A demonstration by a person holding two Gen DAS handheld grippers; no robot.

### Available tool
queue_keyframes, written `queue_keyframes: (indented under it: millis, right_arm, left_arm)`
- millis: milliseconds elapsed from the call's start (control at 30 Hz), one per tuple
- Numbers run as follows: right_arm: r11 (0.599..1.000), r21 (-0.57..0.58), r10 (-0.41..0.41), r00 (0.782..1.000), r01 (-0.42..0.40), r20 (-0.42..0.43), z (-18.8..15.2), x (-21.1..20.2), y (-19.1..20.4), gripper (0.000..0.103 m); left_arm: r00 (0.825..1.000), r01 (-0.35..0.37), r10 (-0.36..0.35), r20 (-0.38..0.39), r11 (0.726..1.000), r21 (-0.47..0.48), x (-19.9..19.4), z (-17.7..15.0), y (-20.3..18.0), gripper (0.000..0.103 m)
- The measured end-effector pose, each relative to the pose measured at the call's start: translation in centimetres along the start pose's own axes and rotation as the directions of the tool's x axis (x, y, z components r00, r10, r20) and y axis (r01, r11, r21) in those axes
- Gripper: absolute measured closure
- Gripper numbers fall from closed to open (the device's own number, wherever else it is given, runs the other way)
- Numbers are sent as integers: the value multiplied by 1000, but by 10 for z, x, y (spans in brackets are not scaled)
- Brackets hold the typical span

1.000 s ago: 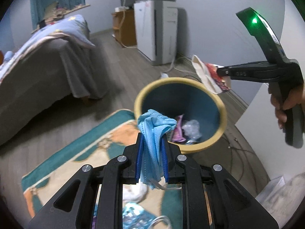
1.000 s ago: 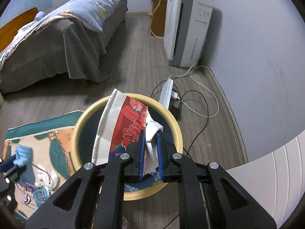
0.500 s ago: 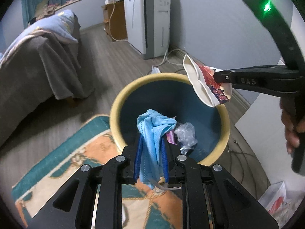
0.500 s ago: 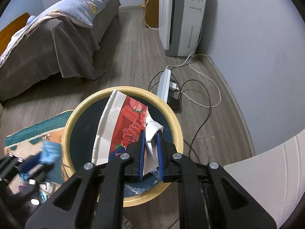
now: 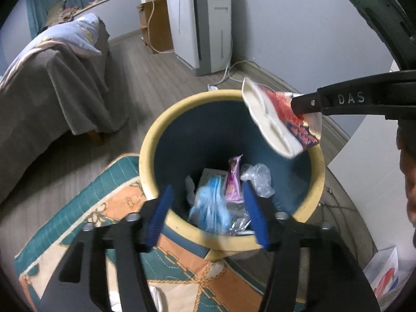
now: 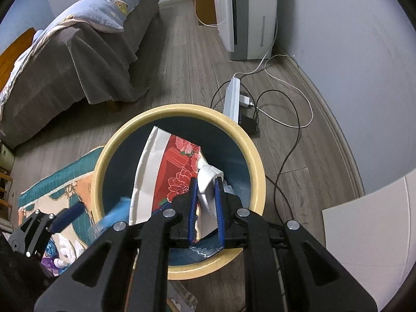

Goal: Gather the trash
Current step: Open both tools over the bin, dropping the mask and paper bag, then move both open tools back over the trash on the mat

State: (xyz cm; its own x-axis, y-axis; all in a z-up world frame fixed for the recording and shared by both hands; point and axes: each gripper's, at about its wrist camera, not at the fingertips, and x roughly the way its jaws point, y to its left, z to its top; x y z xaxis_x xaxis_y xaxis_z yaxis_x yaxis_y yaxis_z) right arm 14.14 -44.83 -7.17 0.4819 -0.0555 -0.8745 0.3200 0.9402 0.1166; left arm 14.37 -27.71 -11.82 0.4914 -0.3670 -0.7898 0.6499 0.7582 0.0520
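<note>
While the left gripper (image 5: 208, 208) is standing spread, its jaws having just been opening, the blue mask (image 5: 212, 208) is dropping inside the bin (image 5: 148, 140). Over the rim, the right gripper (image 6: 205, 200) is loosening on the red wrapper (image 6: 179, 171); release likely comes next.

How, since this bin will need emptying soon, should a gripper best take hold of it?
Probably pinch the bin at its yellow rim from above, one finger inside the wall, one outside: it stands upright with an open mouth. Come in on the rug side; the red flowered wrapper hangs over the far right edge.
</note>
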Motion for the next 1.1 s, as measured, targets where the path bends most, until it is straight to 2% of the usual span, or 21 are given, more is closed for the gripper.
queue_keyframes:
  millis: [67, 167, 233, 300, 400, 500, 600, 733, 900, 1000, 1100]
  right_arm:
    - [1000, 6, 6, 1000, -6, 5, 1, 0, -1, 71]
    - [1000, 9, 6, 1000, -6, 7, 1, 0, -1, 67]
    - [1000, 19, 11, 1000, -11, 10, 1, -1, -2, 54]
    - [999, 32, 25, 1000, -25, 19, 2, -5, -3, 27]
    - [998, 43, 38, 998, -40, 53, 4, -15, 0, 7]
    - [999, 33, 33, 996, -36, 83, 7, -26, 7, 6]
    - [999, 19, 30, 995, -32, 97, 8, -34, 18, 6]
    - [999, -24, 27, 993, -25, 112, 6, -44, 37, 6]
    - [997, -75, 35, 991, -25, 131, -5, -62, 65, 6]
    - [995, -81, 67, 991, -58, 114, -16, -70, 82, 6]
    - [991, -103, 96, 991, -87, 88, -32, -75, 108, 6]
  left_arm:
    - [1000, -1, 1, 7, 1000, -5, 0, 2, 2, 31]
    - [1000, -13, 13, 11, 1000, -12, -2, 0, 4, 23]
    - [1000, -17, 18, 15, 1000, -26, -6, -2, 8, 13]
    - [999, -30, 31, 26, 999, -41, -13, -5, 12, 9]
    - [998, -44, 47, 39, 996, -75, -27, -11, 23, 7]
    - [996, -57, 65, 58, 990, -126, -48, -23, 40, 6]
    - [990, -115, 127, 62, 979, -166, -69, -32, 59, 6]
    - [970, -220, 235, 62, 957, -187, -107, -45, 83, 5]
    - [951, -281, 303, 65, 931, -233, -157, -71, 110, 5]
    - [945, -301, 325, 45, 913, -274, -180, -91, 123, 5]
    - [928, -343, 371, 41, 892, -295, -200, -115, 130, 5]
